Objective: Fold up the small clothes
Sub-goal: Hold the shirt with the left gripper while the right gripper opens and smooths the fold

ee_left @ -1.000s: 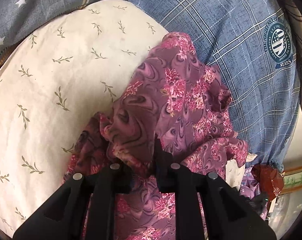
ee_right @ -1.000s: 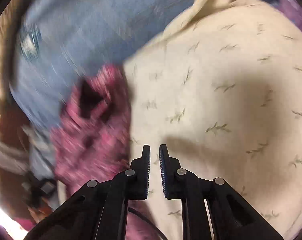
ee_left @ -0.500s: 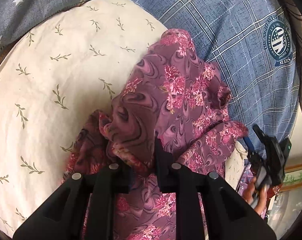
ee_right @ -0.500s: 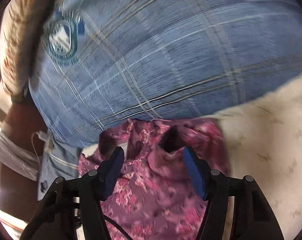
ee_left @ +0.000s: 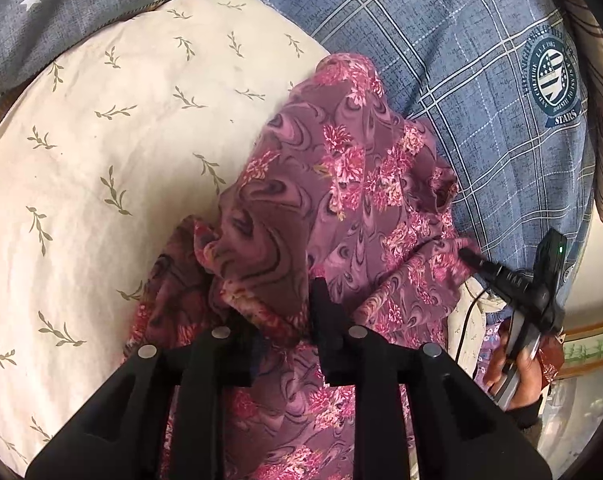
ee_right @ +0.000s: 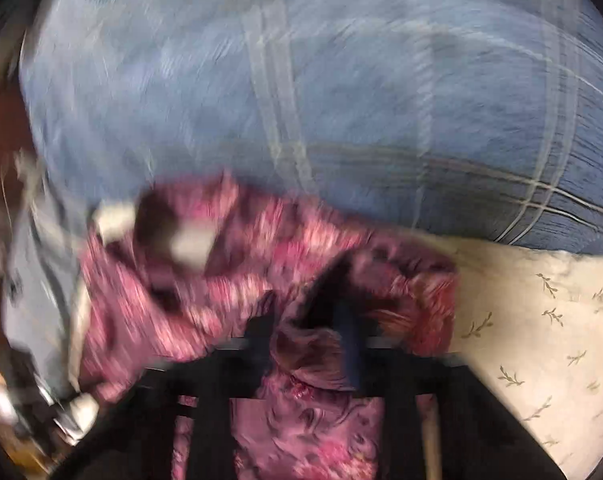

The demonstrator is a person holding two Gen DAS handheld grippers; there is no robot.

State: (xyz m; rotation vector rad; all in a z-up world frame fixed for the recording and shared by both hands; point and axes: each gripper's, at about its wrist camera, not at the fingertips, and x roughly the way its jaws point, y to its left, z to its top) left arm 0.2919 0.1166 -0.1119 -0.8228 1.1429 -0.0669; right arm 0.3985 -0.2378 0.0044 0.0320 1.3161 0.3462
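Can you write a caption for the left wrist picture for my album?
Left gripper pinching flowery purple cloth on a leafy cream pillow.

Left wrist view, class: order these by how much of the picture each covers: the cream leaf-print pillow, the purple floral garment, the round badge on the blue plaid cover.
1. cream leaf-print pillow
2. purple floral garment, not far behind and nearer the camera
3. round badge, much the smallest

The right hand-held gripper has swung from the pillow and is closing on the floral garment.
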